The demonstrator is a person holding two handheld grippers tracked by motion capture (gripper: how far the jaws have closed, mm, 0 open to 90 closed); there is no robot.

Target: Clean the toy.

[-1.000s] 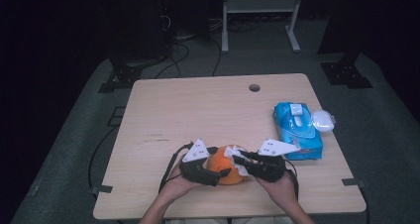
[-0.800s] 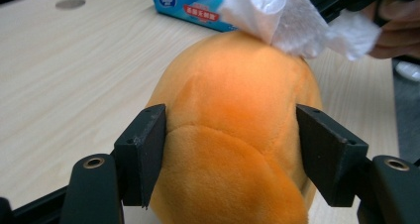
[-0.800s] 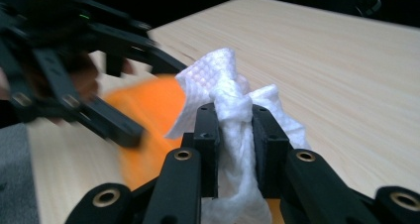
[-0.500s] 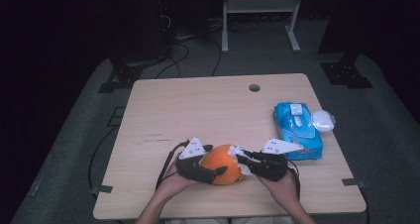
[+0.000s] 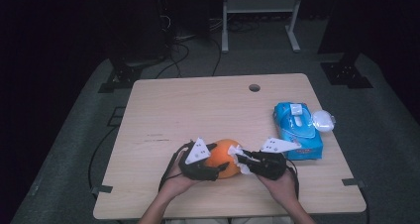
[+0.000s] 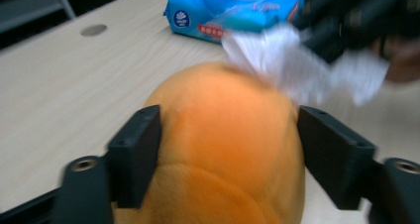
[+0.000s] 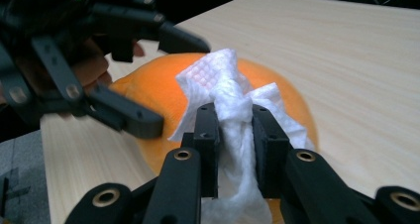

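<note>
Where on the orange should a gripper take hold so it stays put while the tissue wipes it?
Across its widest middle, coming in low from the end away from the tissue. The orange is round and smooth, so jaws set on opposite flanks are least likely to slip. The left gripper straddles it that way, leaving the top free for the right gripper.

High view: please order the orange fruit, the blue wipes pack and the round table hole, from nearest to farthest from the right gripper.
From the right gripper, which holds a white wipe:
1. Orange fruit: touching the wipe, just to its left.
2. Blue wipes pack: to the right, slightly beyond it.
3. Round table hole: near the far table edge.
</note>
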